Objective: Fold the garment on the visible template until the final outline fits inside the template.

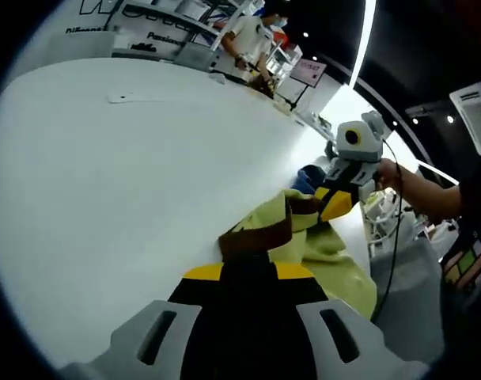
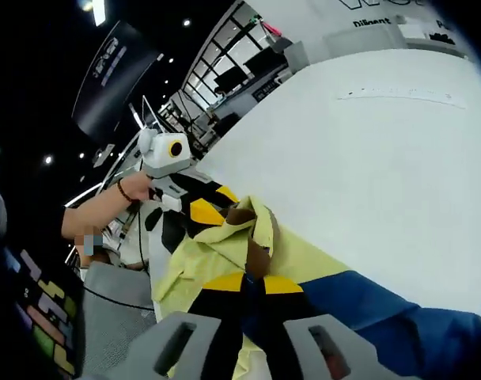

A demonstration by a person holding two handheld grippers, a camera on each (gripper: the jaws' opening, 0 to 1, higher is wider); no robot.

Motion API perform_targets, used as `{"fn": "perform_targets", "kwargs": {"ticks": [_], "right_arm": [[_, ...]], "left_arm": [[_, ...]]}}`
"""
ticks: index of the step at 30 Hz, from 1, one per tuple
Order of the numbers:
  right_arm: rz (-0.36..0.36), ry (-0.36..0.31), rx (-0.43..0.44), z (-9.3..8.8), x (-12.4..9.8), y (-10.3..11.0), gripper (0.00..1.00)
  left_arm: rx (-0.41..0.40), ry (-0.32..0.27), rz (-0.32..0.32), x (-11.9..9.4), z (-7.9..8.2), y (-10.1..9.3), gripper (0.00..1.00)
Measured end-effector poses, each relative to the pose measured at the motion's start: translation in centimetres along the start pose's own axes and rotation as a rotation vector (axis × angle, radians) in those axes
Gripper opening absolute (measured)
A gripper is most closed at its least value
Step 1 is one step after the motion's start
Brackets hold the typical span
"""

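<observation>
My left gripper (image 1: pixel 248 273) is clamped on the garment (image 1: pixel 320 245) by its brown trim; the cloth runs off toward 2 o'clock on the white table (image 1: pixel 106 198). My right gripper (image 2: pixel 252 289) pinches the same yellow-and-blue garment (image 2: pixel 225 253), its length toward 11 o'clock.

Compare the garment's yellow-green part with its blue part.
The yellow-green part carries brown trim and is pinched by the left gripper and right gripper; the blue part is plain and lies ungripped on the white table. Both belong to one crumpled garment.
</observation>
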State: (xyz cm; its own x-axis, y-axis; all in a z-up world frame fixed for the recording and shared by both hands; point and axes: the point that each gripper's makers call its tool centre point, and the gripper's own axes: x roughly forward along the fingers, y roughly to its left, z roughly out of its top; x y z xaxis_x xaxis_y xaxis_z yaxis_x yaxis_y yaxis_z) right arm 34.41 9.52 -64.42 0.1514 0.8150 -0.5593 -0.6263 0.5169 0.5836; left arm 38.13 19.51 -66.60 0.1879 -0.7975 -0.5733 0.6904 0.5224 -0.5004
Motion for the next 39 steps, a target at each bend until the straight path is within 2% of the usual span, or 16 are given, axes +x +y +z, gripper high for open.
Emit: {"fn": "perform_targets", "kwargs": {"ticks": [4, 6, 7, 8, 11, 14, 19, 25, 27, 30, 33, 35, 36, 37, 38, 39], "right_arm": [[-0.018, -0.004, -0.038, 0.3, -0.2, 0.0, 0.0], [-0.031, -0.007, -0.067, 0.6, -0.4, -0.1, 0.0], [-0.04, -0.01, -0.093, 0.8, -0.5, -0.1, 0.0], [-0.046, -0.015, -0.106, 1.0, -0.6, -0.1, 0.0], [-0.046, -0.034, -0.1, 1.4, -0.5, -0.2, 0.0], [-0.103, -0.063, -0.132, 2.6, -0.7, -1.2, 0.0], [-0.151, -0.083, -0.2, 4.0, -1.0, -1.5, 0.0], [-0.219, -0.122, -0.25, 6.2, -1.1, -2.6, 0.0], [-0.261, -0.132, -0.291, 7.0, -1.4, -3.1, 0.0], [-0.307, -0.145, -0.322, 7.9, -1.5, -3.7, 0.0], [-0.375, -0.152, -0.37, 8.8, -1.8, -4.6, 0.0], [-0.397, -0.158, -0.381, 9.2, -1.9, -4.7, 0.0], [-0.44, -0.174, -0.406, 9.8, -2.2, -5.1, 0.0], [-0.449, -0.172, -0.422, 9.9, -2.3, -5.2, 0.0], [-0.485, -0.15, -0.486, 10.0, -2.3, -5.6, 0.0], [-0.497, -0.142, -0.506, 10.1, -2.3, -5.8, 0.0]], "left_arm": [[0.004, -0.025, -0.009, -0.5, 0.2, -0.2, 0.05], [0.032, -0.036, -0.001, -0.7, 0.6, -0.2, 0.05], [0.106, -0.049, 0.008, -1.1, 1.0, -0.2, 0.04], [0.13, -0.055, 0.007, -1.2, 1.2, -0.3, 0.04], [0.143, -0.072, 0.019, -1.6, 1.7, -0.2, 0.03], [0.172, -0.103, 0.069, -2.0, 2.7, 0.6, 0.02], [0.265, -0.16, 0.139, -2.9, 4.9, 1.3, 0.02], [0.334, -0.17, 0.203, -3.1, 6.2, 2.2, 0.02], [0.356, -0.177, 0.22, -3.2, 6.5, 2.4, 0.02], [0.416, -0.209, 0.281, -3.4, 7.9, 3.1, 0.02], [0.434, -0.232, 0.319, -3.3, 9.0, 3.4, 0.02], [0.523, -0.218, 0.364, -3.3, 9.5, 3.4, 0.02], [0.587, -0.209, 0.391, -3.2, 9.7, 3.2, 0.03], [0.597, -0.206, 0.401, -3.2, 9.8, 3.2, 0.03], [0.616, -0.202, 0.432, -3.0, 9.9, 3.4, 0.03], [0.633, -0.195, 0.453, -3.0, 10.0, 3.7, 0.03]]}}
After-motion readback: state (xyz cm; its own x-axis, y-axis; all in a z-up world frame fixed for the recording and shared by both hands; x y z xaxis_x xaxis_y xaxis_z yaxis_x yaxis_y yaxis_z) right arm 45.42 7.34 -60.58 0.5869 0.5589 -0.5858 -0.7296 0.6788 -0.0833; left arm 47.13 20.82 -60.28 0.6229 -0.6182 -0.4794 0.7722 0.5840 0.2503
